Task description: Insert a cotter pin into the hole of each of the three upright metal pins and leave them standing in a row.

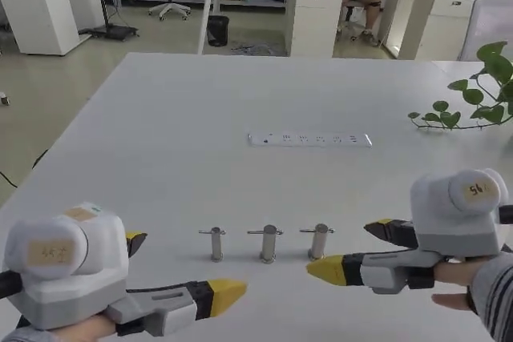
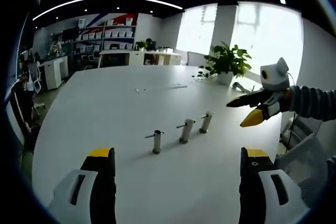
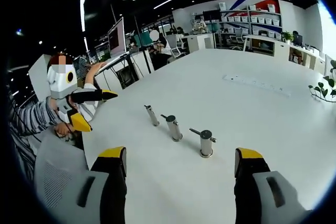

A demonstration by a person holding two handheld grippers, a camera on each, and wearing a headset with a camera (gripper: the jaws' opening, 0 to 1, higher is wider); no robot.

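On the table [image 1: 160, 134], reckoned from the middle pin [image 1: 268, 244]:

Item 1, middle pin: standing upright. A thin cross-piece runs through its head and sticks out on both sides; I take it for the cotter pin [image 1: 264, 231].

Item 2, left pin [image 1: 216, 244]: just beside the middle pin on my left, upright and in line with it. A like cotter pin crosses its top.

Item 3, right pin [image 1: 319, 241]: just beside the middle pin on my right, upright, same line. It has a cross-piece at the top too, plainest in the right gripper view.

Item 4, my left claw [image 1: 186, 263]: nearer me than the middle pin and to its left, clear of all three pins. Jaws spread wide, nothing between them.

Item 5, my right claw [image 1: 345, 248]: to the right of the middle pin, its lower tip near the right pin but not touching it. Jaws apart, nothing held.

Item 6, power strip [image 1: 309, 140]: well beyond the middle pin, flat on the table, no part in the job.

Task tally, as my judgement: three pins fitted out of three, the row standing straight, no loose cotter pin visible around the middle pin. Whether each cotter pin is pushed fully home is too small to tell. Left to do, I reckon: nothing but drawing both claws away without knocking the row
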